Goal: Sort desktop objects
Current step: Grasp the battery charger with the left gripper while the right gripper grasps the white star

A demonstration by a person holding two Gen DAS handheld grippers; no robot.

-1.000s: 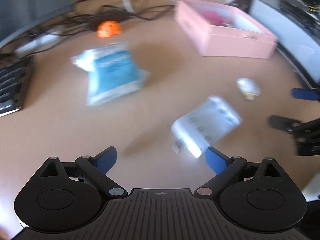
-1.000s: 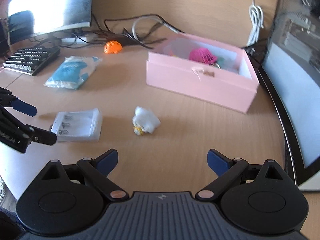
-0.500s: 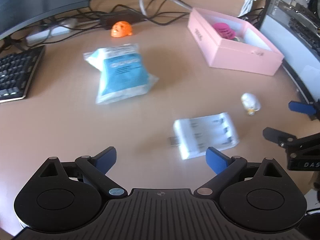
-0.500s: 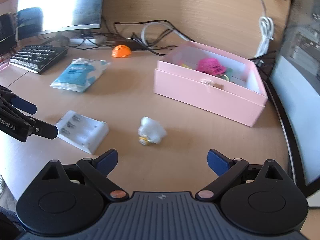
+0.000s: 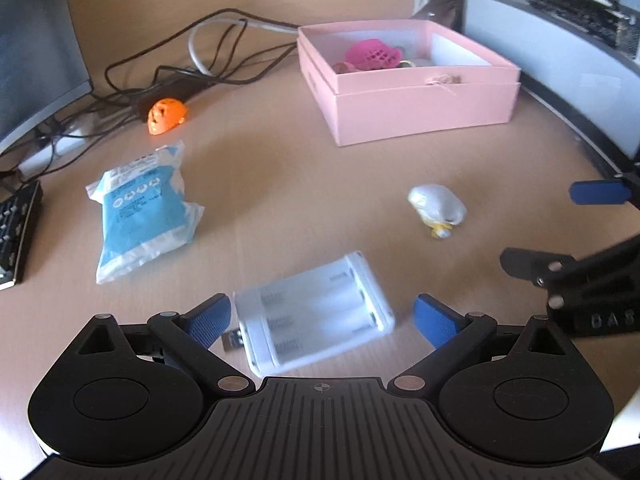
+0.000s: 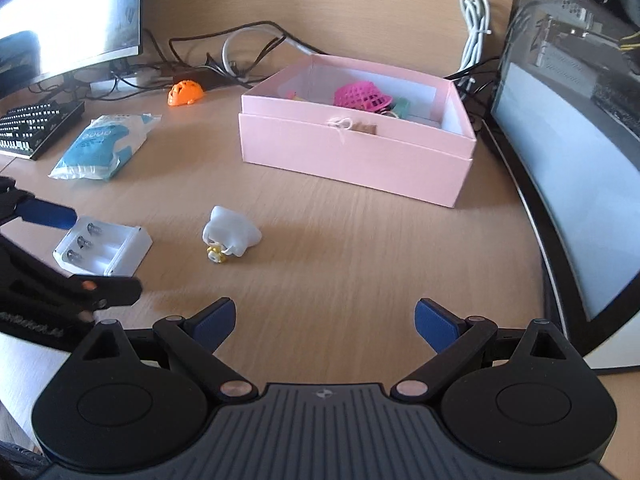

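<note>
A white battery charger [image 5: 316, 312] [image 6: 103, 250] lies flat on the wooden desk, between the blue pads of my open left gripper [image 5: 323, 320], not touched. A small white toy with a yellow part [image 5: 438, 208] [image 6: 230, 234] lies to its right. Farther off are a blue-and-white packet [image 5: 140, 208] [image 6: 100, 146] and an orange perforated toy [image 5: 166, 114] [image 6: 186, 93]. The open pink box [image 5: 424, 108] [image 6: 352, 152] holds a pink mesh toy [image 6: 362, 96] and small items. My right gripper [image 6: 324, 322] stands open over bare desk, nearer than the white toy.
A keyboard [image 6: 36, 126] and a monitor [image 6: 68, 20] stand at the left, with tangled cables [image 5: 192, 68] behind the orange toy. A computer case [image 6: 572, 92] borders the right side. A coiled white cable [image 6: 476, 28] hangs at the back wall.
My left gripper has moved forward and lower, so the battery charger now lies between its open fingers. My right gripper has shifted slightly toward the box and stays open.
</note>
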